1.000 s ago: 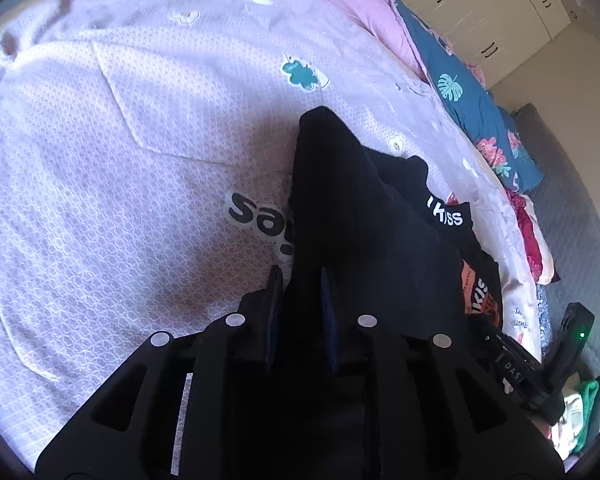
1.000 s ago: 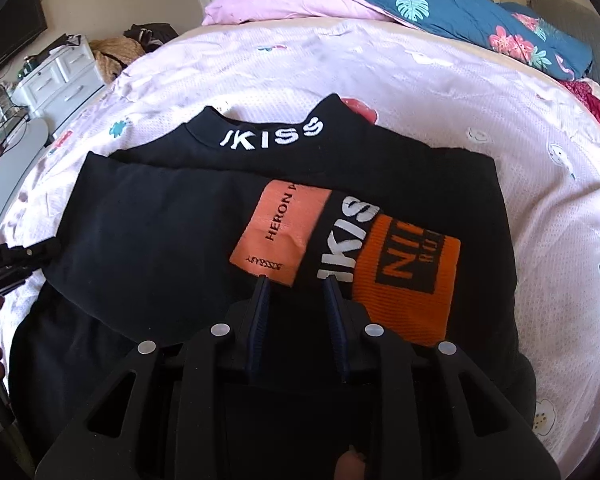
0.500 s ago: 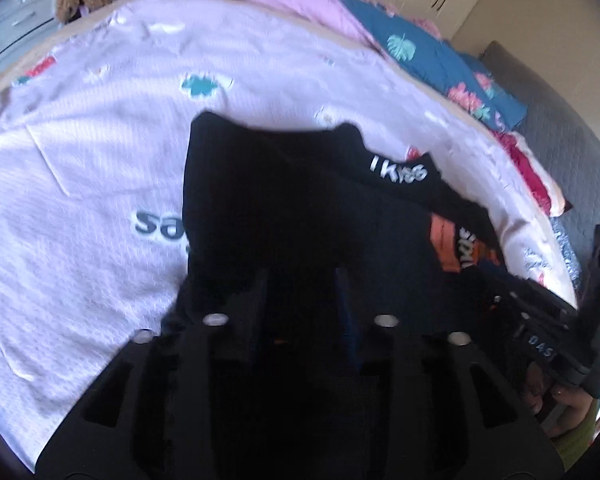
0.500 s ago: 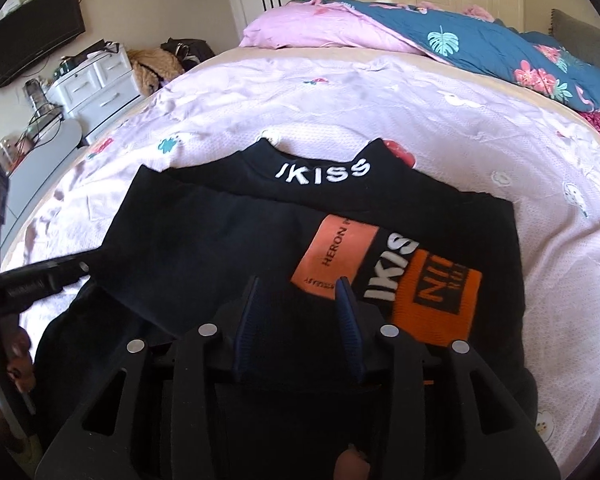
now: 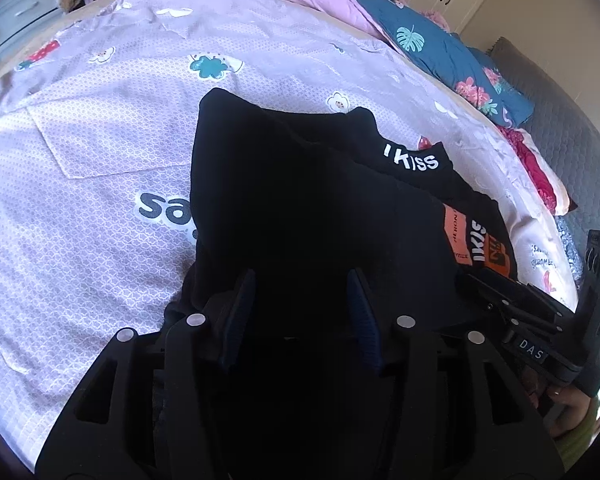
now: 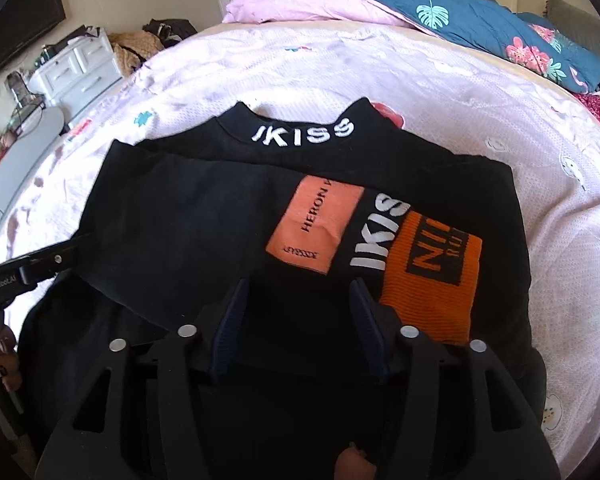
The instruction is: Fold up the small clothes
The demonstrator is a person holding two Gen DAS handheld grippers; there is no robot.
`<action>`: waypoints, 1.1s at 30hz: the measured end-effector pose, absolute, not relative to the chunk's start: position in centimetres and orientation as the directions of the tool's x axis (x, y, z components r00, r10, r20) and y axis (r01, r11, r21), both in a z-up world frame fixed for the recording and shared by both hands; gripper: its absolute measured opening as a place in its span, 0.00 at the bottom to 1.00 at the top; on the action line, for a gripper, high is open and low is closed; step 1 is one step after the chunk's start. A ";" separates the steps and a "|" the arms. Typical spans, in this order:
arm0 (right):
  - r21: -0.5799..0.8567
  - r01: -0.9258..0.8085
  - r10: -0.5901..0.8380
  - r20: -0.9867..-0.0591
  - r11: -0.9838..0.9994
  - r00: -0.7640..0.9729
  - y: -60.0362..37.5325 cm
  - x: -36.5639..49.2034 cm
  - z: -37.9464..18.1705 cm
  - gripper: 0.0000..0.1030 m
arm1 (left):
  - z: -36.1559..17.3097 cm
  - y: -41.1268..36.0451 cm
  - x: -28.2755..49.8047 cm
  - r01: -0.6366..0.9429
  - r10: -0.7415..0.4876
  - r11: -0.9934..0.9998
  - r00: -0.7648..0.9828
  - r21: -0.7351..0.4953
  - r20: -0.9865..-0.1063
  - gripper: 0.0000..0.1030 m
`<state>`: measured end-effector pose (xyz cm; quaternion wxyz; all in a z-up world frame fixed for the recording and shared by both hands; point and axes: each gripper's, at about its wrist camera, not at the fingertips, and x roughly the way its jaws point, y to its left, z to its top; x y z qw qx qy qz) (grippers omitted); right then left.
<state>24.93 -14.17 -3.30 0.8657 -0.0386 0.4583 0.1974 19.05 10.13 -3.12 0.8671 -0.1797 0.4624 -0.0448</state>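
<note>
A black sweater with white "IKISS" lettering on its collar lies folded on the bed. Its sleeve, with an orange patch and an orange cuff, lies across the front. My right gripper hovers over the sweater's near edge, jaws opening, black cloth below them and the pads clear of it. My left gripper stands over the left side of the sweater, jaws also opening and not pressing the cloth. Each gripper shows at the edge of the other's view: right gripper, left gripper.
The bed has a pale lilac printed sheet. A pink quilt and a blue floral quilt lie at its far side. White drawers and a dark screen stand at the left beyond the bed.
Both grippers' jaws have spread apart. The left gripper held a fold of black cloth up; that fold now lies flat on the sweater. The left view has swung toward the sweater.
</note>
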 end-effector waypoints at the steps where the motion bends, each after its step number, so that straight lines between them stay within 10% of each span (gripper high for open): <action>1: 0.120 -0.376 0.311 -0.805 0.919 0.505 -14.2 24.9 -3.1 0.58 | -3.1 10.1 19.0 -0.088 -0.247 0.930 0.569 -0.357 -0.784 0.42; 11: 0.145 -0.328 0.322 -0.744 0.933 0.586 -15.5 24.7 -0.8 0.90 | -2.1 10.0 18.4 -0.073 -0.253 0.930 0.584 -0.360 -0.771 0.50; 23: 0.172 -0.289 0.321 -0.715 0.942 0.620 -16.5 24.7 0.3 0.96 | -0.1 10.2 17.6 -0.082 -0.165 0.955 0.652 -0.285 -0.740 0.89; 33: 0.190 -0.283 0.332 -0.691 0.940 0.642 -16.8 24.5 1.2 0.96 | 0.9 10.6 16.9 -0.102 -0.137 0.955 0.683 -0.279 -0.718 0.91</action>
